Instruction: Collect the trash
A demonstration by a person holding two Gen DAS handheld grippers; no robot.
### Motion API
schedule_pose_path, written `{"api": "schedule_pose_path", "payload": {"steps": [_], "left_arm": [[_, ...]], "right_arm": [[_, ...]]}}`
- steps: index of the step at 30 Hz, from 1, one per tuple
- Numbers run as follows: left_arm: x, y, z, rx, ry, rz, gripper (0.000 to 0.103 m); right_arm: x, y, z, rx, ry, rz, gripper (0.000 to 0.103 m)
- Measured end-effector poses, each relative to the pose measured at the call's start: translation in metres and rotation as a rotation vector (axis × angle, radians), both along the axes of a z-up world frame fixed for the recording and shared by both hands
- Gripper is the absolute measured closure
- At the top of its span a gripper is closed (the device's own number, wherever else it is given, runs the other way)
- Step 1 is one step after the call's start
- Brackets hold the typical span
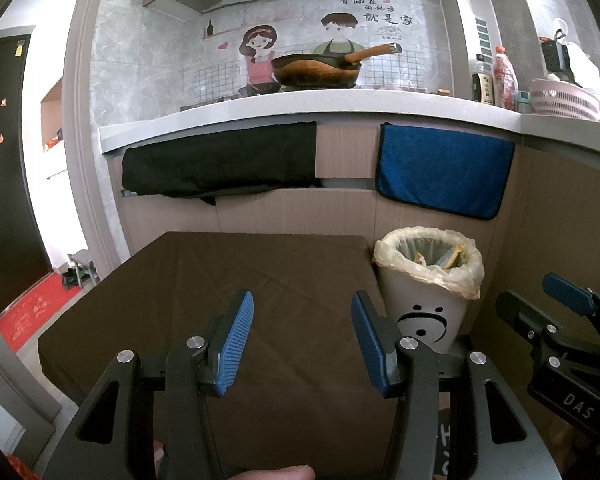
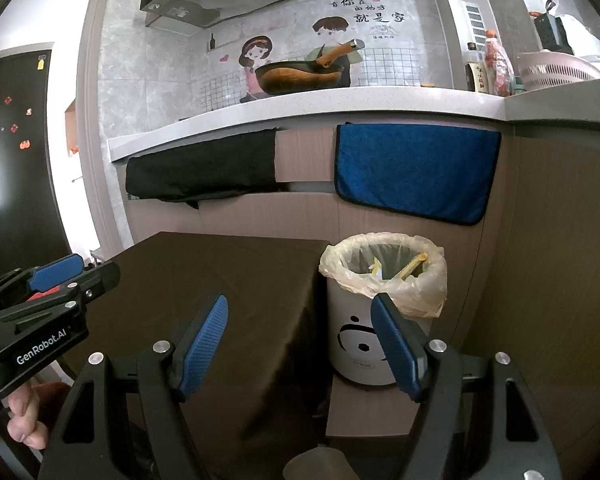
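Trash sits inside the white bin (image 2: 364, 336), whose pale liner bag (image 2: 428, 292) folds over its rim; we make out yellowish scraps (image 2: 410, 266) in it, though what they are we cannot tell. The bin stands just beside the brown-covered table (image 1: 228, 276), under a blue towel (image 2: 414, 170). Our left gripper (image 1: 302, 340) hovers over the table, fingers apart and empty. Our right gripper (image 2: 300, 344) faces the bin, fingers likewise spread.

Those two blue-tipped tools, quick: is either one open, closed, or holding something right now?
Left tool: open, holding nothing.
Right tool: open, holding nothing.
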State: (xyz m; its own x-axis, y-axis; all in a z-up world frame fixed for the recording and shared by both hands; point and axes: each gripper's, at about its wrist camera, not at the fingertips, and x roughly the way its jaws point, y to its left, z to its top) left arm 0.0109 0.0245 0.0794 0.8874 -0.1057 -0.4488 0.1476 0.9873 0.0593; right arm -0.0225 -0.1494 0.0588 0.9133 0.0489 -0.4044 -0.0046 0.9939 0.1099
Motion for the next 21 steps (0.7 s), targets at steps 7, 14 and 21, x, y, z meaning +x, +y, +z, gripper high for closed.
{"api": "schedule_pose_path", "payload": {"steps": [7,14,21], "left_arm": [[-0.0008,-0.0025,0.0000,0.002,-0.001,0.004,0.051],[-0.0019,-0.0032,-0.0010,-0.001,0.002,0.000,0.051],[-0.0011,-0.0018,-0.0010,-0.002,0.002,-0.003,0.051]], "right_arm": [[0.0008,-0.0009,0.0008,0.002,0.001,0.002,0.030],[0.0006,-0.0007,0.0010,0.000,0.001,0.000,0.030],[0.0005,-0.0014,0.0011,-0.001,0.000,0.000,0.030]]}}
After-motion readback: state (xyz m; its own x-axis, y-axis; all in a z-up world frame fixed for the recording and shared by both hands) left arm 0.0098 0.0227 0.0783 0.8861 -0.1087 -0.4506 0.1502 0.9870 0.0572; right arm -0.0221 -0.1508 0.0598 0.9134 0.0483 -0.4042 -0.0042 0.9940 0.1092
